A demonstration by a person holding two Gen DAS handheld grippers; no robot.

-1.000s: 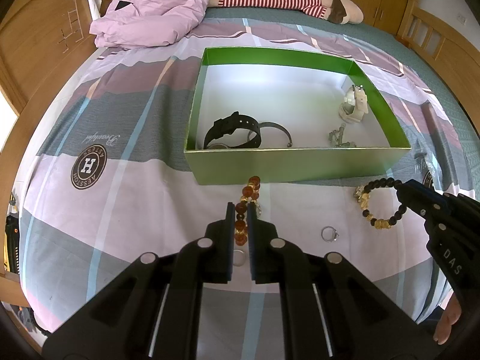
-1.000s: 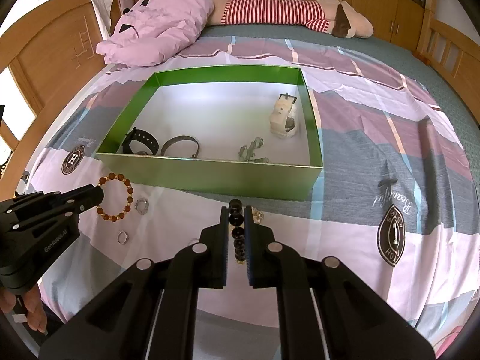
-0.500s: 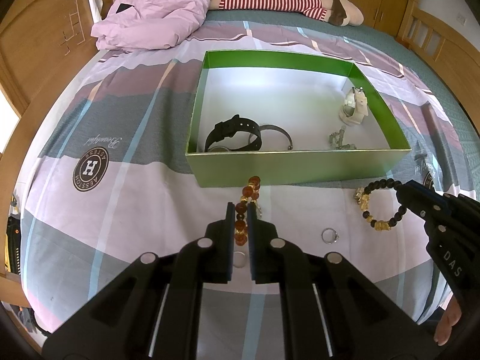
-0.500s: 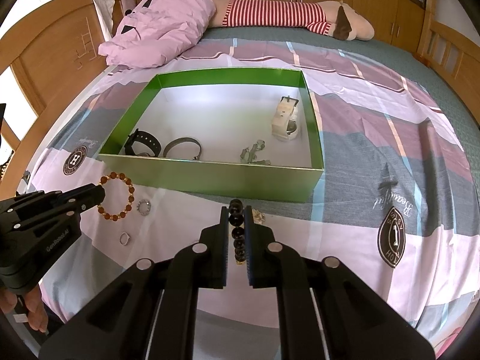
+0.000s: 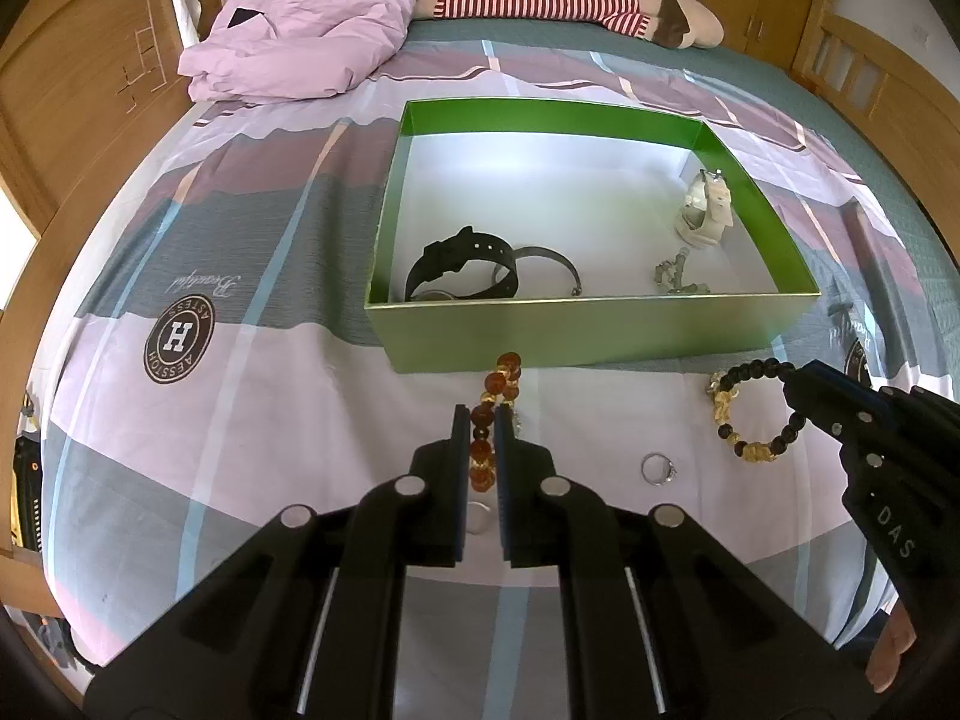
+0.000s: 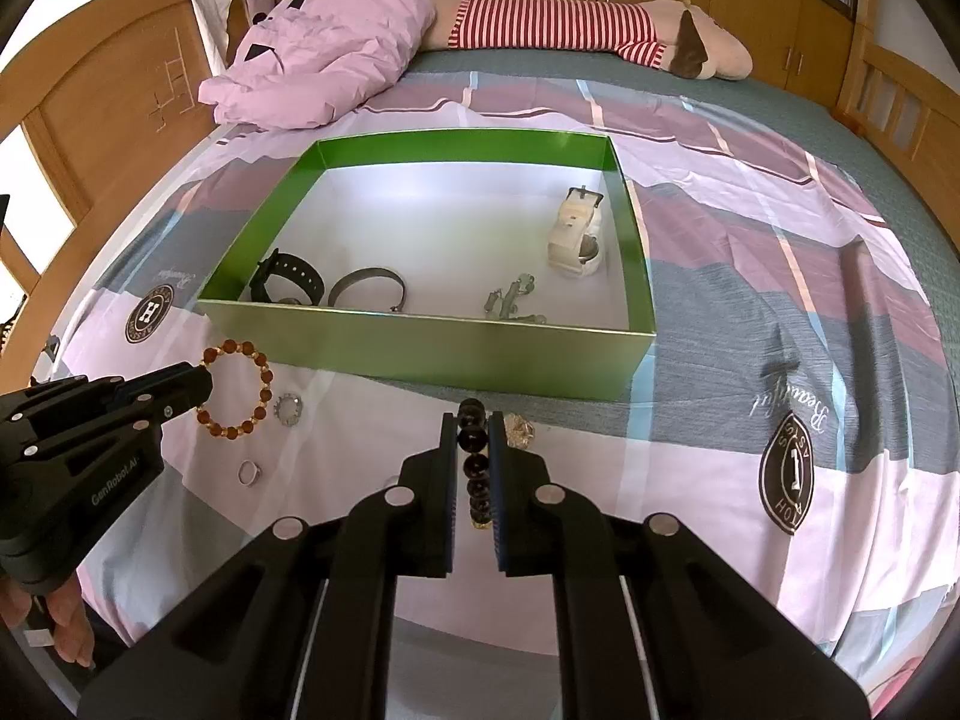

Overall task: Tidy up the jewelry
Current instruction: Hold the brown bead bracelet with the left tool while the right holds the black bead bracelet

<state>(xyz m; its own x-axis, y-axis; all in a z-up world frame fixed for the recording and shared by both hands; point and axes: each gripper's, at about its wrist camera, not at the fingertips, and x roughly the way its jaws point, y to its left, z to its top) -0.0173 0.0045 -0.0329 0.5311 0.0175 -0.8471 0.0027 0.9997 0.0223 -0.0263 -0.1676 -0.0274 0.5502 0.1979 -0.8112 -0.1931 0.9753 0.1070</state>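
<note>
Two grippers, left [image 5: 480, 420] and right [image 6: 468, 426], each pinch a round bead bracelet, amber-brown [image 5: 498, 384] and black-and-yellow [image 5: 756, 408], just before the open green cardboard box [image 5: 600, 324].

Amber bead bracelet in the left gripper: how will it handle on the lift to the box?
The amber bracelet is probably floppy: round beads on a cord, so the free side likely sags and swings. The left gripper pinches only one side of the loop, and glossy beads may slip or rotate between the pads. It looks light; the green box wall needs clearing.
</note>
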